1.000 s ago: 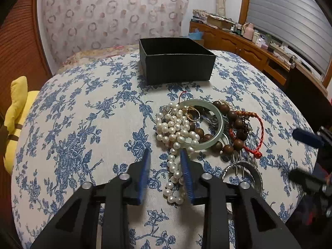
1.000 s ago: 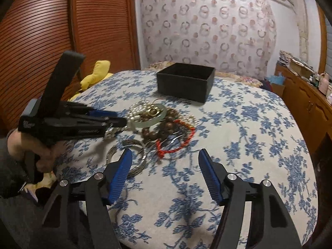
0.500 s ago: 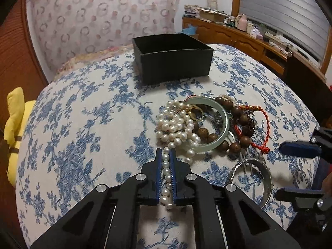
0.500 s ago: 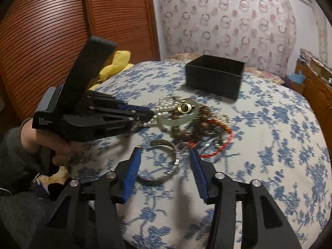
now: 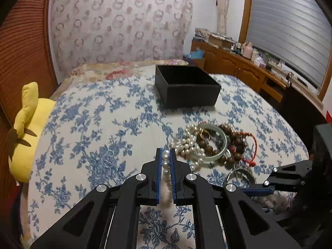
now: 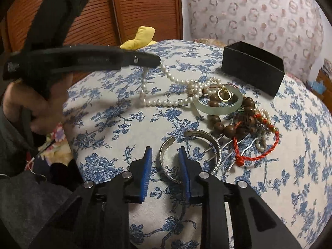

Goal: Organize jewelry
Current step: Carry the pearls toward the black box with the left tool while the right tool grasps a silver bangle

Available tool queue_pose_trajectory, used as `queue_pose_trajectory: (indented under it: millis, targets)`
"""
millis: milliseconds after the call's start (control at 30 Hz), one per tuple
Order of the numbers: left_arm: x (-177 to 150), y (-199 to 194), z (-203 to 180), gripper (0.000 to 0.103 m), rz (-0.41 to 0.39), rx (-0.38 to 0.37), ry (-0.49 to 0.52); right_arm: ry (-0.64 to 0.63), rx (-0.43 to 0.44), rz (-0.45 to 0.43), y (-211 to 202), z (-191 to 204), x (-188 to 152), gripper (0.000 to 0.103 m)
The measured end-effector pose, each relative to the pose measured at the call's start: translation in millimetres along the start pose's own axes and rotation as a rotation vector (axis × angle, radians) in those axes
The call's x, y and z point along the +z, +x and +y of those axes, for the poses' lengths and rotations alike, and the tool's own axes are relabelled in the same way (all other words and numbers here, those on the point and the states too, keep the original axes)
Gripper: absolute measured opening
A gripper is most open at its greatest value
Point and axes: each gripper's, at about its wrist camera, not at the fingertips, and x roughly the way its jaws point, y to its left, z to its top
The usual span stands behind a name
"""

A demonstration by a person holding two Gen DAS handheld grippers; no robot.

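My left gripper [image 5: 165,154] is shut on the white pearl necklace [image 5: 166,162] and has lifted one end; in the right wrist view the strand [image 6: 176,78] trails from the raised left gripper [image 6: 156,61] down to the pile. The pile holds a jade bangle [image 6: 220,109], brown wooden beads [image 6: 225,127], a red cord bracelet [image 6: 257,155] and a gold ring [image 6: 224,94]. My right gripper [image 6: 165,155] is open, its fingers straddling the near rim of a silver bangle [image 6: 215,145]. An open black box [image 5: 186,87] stands beyond the pile.
The round table wears a blue-flowered cloth [image 5: 93,124]. A yellow plush toy [image 5: 29,124] sits at its left edge. A wooden sideboard [image 5: 238,66] with clutter runs along the right wall. Metal hairpins [image 6: 238,155] lie by the red cord.
My left gripper closed on the pearl strand and lifted it up and left, stretching it out of the pile. My right gripper narrowed and moved in over the silver bangle.
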Motion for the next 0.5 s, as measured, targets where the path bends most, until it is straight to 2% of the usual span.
queue_pose_trajectory:
  millis: [133,300,500]
  targets:
    - [8.2,-8.6,4.1,0.006,-0.028,-0.004,-0.016,-0.031,-0.042,-0.001,2.7,-1.2,0.9,0.007]
    - [23.9,-25.4,6.4,0.006,-0.075,-0.026,-0.027,-0.011,-0.040,-0.038,-10.6,-12.1,5.8,0.005]
    - [49.1,-42.4,3.6,0.006,-0.128,-0.040,-0.020,-0.006,-0.038,-0.128,-43.4,-24.3,25.0,0.005]
